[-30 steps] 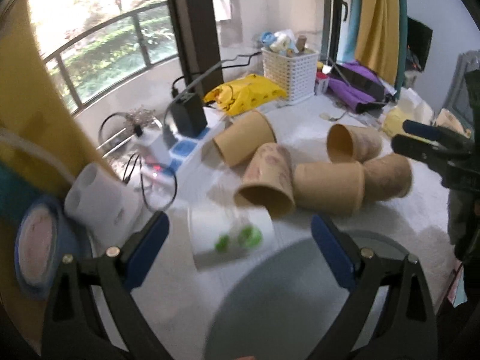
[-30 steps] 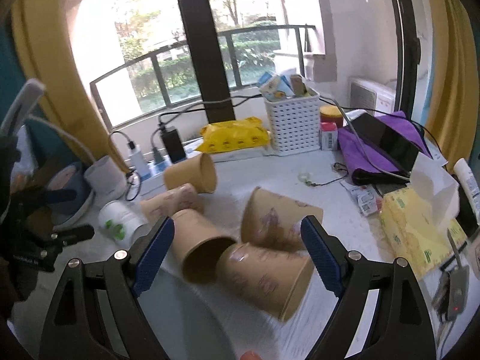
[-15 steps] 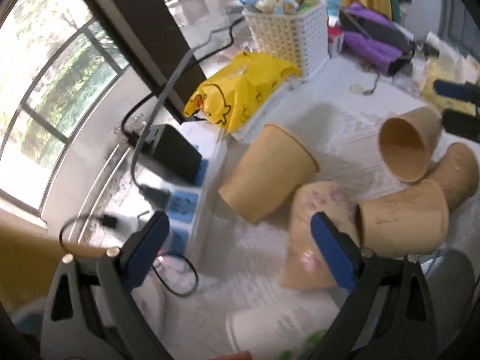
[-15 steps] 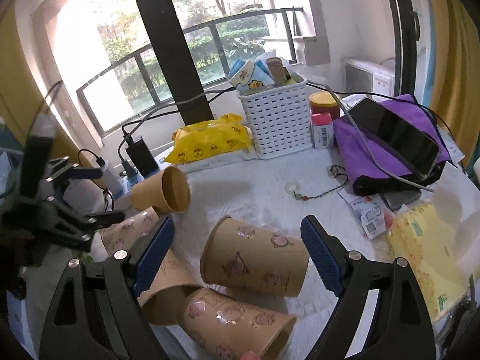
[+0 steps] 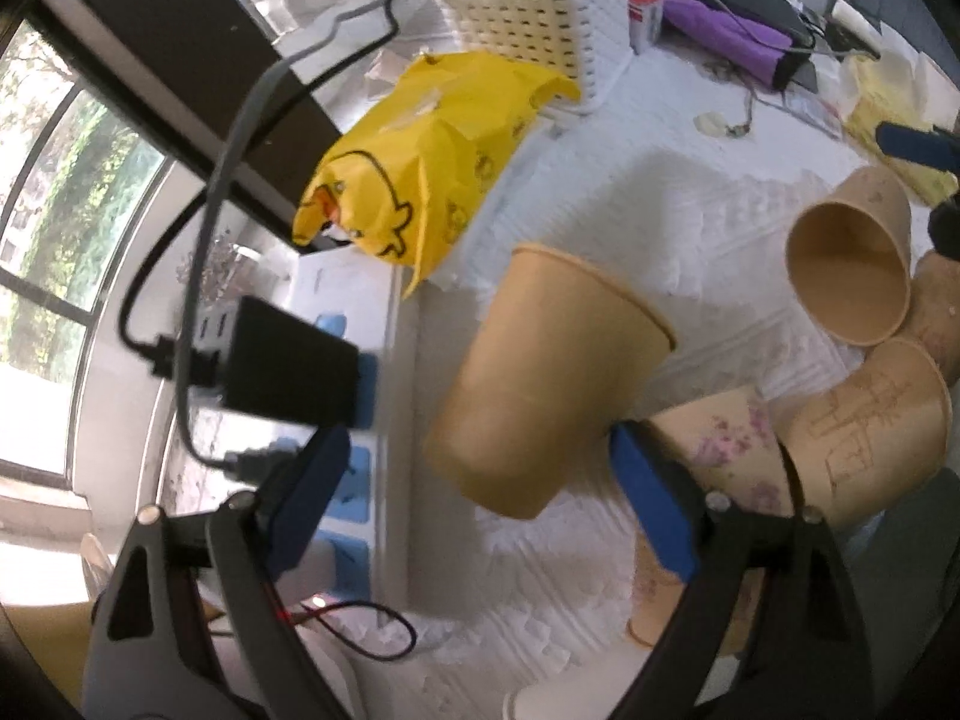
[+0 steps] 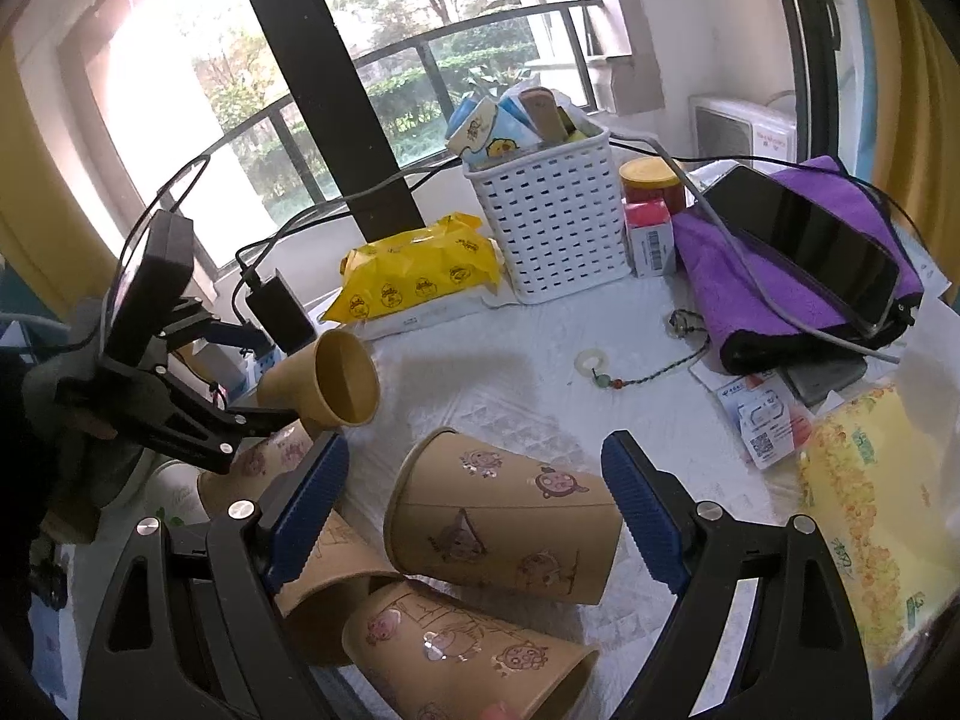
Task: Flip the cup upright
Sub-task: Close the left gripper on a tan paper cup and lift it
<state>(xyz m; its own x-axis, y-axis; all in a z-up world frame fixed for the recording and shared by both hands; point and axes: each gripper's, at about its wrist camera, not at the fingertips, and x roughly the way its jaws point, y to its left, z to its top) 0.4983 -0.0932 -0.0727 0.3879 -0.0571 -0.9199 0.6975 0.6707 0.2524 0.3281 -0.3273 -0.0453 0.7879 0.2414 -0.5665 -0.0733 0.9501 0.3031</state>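
Several brown paper cups lie on their sides on a white cloth. A plain brown cup [image 5: 546, 384] lies tilted between my left gripper's [image 5: 480, 498] blue fingers, which stand open around its base without touching it; it also shows in the right wrist view [image 6: 327, 381]. My right gripper [image 6: 474, 504] is open, with its fingers on either side of a cartoon-printed cup [image 6: 504, 531] lying on its side. Another printed cup [image 6: 456, 654] lies below it. More cups [image 5: 852, 276] lie at the right of the left wrist view.
A white power strip with a black adapter [image 5: 288, 372] lies left of the cups. A yellow wipes pack [image 6: 420, 273], a white basket [image 6: 552, 228], a phone on purple cloth [image 6: 804, 240], a bead bracelet [image 6: 636, 375] and yellow packets [image 6: 864, 510] stand around.
My left gripper has moved forward and down towards the plain brown cup, which now sits between its fingers. My right gripper has come closer over the printed cup.
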